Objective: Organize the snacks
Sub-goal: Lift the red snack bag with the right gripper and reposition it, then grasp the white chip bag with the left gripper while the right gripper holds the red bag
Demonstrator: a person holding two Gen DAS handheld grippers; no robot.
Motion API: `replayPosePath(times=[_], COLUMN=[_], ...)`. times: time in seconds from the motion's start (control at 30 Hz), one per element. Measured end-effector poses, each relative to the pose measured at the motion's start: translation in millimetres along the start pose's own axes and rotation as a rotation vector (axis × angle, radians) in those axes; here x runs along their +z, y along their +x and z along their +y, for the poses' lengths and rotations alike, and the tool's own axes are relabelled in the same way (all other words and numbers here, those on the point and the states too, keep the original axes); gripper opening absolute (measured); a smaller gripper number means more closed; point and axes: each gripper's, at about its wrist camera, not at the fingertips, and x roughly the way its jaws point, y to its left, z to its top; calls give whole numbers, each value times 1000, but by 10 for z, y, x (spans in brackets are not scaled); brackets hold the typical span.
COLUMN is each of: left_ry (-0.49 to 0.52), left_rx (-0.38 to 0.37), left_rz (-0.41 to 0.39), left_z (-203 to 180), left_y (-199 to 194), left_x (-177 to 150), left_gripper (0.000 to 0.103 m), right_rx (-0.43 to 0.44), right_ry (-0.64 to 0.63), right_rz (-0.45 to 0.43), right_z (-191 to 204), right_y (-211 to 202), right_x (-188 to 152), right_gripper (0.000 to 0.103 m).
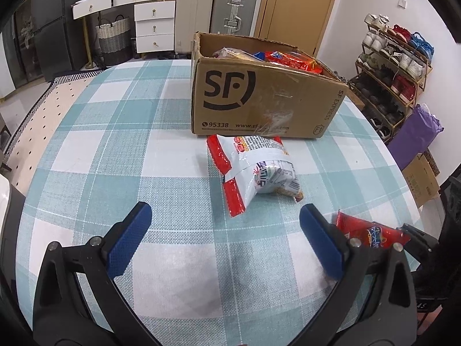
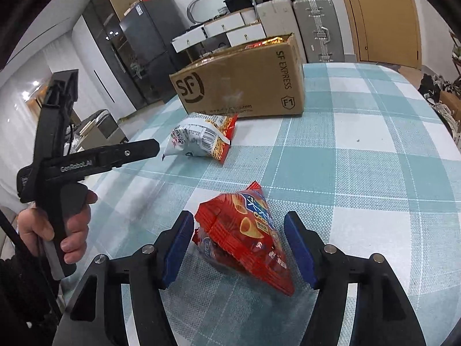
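A brown SF cardboard box (image 1: 268,98) (image 2: 245,86) stands open on the checked tablecloth (image 1: 121,150), with several snack packs (image 1: 291,57) inside. In front of it lies a white-and-red snack bag (image 1: 259,170) (image 2: 201,141). My left gripper (image 1: 226,213) is open just short of that bag, with nothing between its blue pads (image 1: 129,242). In the right wrist view a hand (image 2: 57,230) holds it from the left. A red snack bag (image 2: 247,236) (image 1: 371,233) lies on the cloth between the jaws of my right gripper (image 2: 239,216). That gripper is open, and a gap shows at each pad.
The round table's edge (image 1: 403,173) curves off to the right. Beyond it stand a shoe rack (image 1: 394,66), a purple bag (image 1: 415,132) and a small carton (image 1: 420,181). White drawers (image 1: 154,26), suitcases (image 1: 233,8) and a dark fridge (image 2: 138,52) line the back.
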Motion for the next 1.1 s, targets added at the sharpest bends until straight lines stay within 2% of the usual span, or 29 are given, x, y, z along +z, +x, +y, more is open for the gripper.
replayPosePath(times=[0.07, 0.17, 0.33, 0.6, 0.67, 0.8, 1.1], left_ry=[-4, -10, -9, 12, -14, 1, 31], left_rx=[-2, 1, 0, 4, -38, -31, 10], left_rz=[5, 10, 11, 19, 34, 47, 80], left_z=[15, 34, 21, -64, -66, -141, -340], left_y=[16, 39, 58, 85, 99, 162, 457], left_x=[-7, -7, 7, 106, 142, 189, 356], left_gripper=[102, 102, 102, 102, 102, 102, 102], right_rx=[1, -17, -25, 49, 53, 78, 80], right_ry=[-14, -69, -98, 4, 20, 60, 77], right_rz=[29, 45, 33, -85, -119, -171, -190], right_z=[31, 123, 155, -7, -33, -94, -131], right_y=[76, 121, 102, -259, -370, -566, -660], right_x=[-8, -22, -33, 71, 98, 128, 90], right_gripper=[65, 51, 43, 42, 42, 42, 42])
